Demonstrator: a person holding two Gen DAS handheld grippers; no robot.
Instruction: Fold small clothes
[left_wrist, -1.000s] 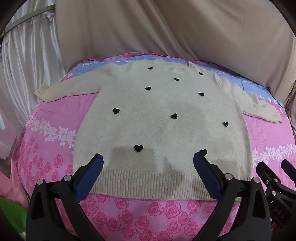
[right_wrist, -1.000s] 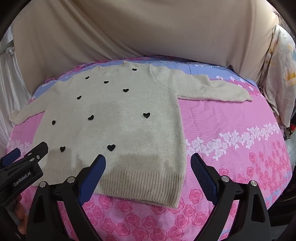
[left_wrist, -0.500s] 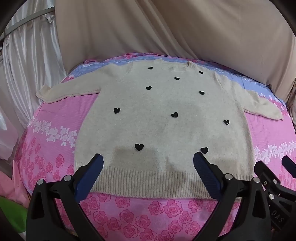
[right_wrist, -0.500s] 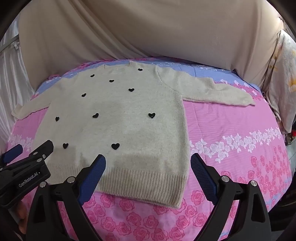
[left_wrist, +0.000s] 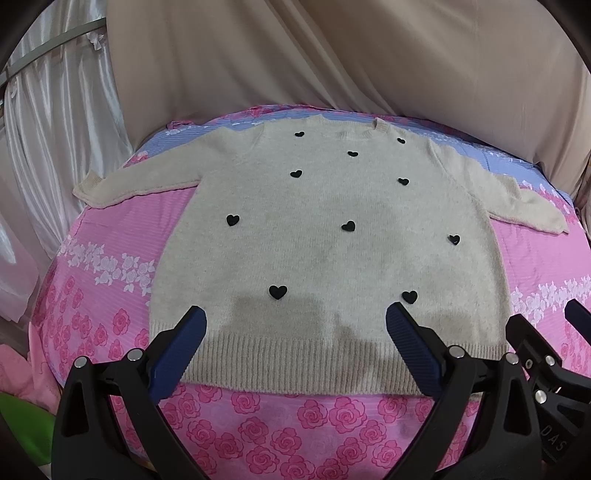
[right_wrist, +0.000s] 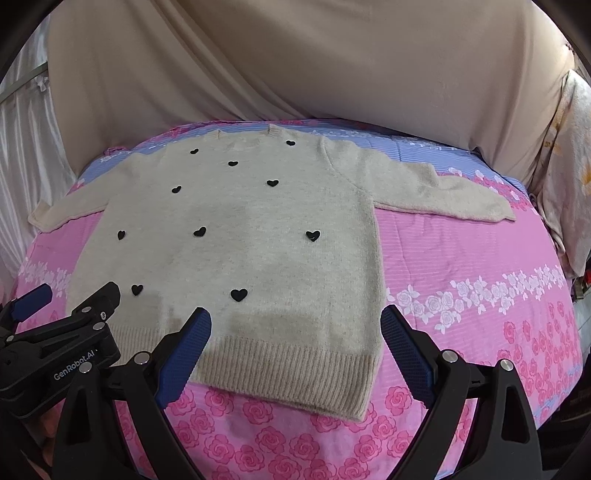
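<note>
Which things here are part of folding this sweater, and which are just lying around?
Part of the job:
- beige sweater with black hearts, spread flat, sleeves out
- left gripper, open, above the hem
- right gripper, open, above the hem's right corner
- pink floral bedsheet, the folding surface

Just lying about:
- beige draped cloth behind
- white curtain
- floral fabric at right

Sweater (left_wrist: 332, 251): beige fuzzy knit, matt, with a ribbed hem and small black heart patches. Bedsheet (left_wrist: 295, 424): thin printed cloth, pink with roses, faintly ribbed. Backdrop drape (right_wrist: 295, 66): smooth tan cloth in soft folds. Curtain (left_wrist: 48, 122): white, satin-glossy. Left gripper (left_wrist: 295, 350) and right gripper (right_wrist: 295, 347): matt black plastic frames, blue ridged finger pads, shiny metal screws.
</note>
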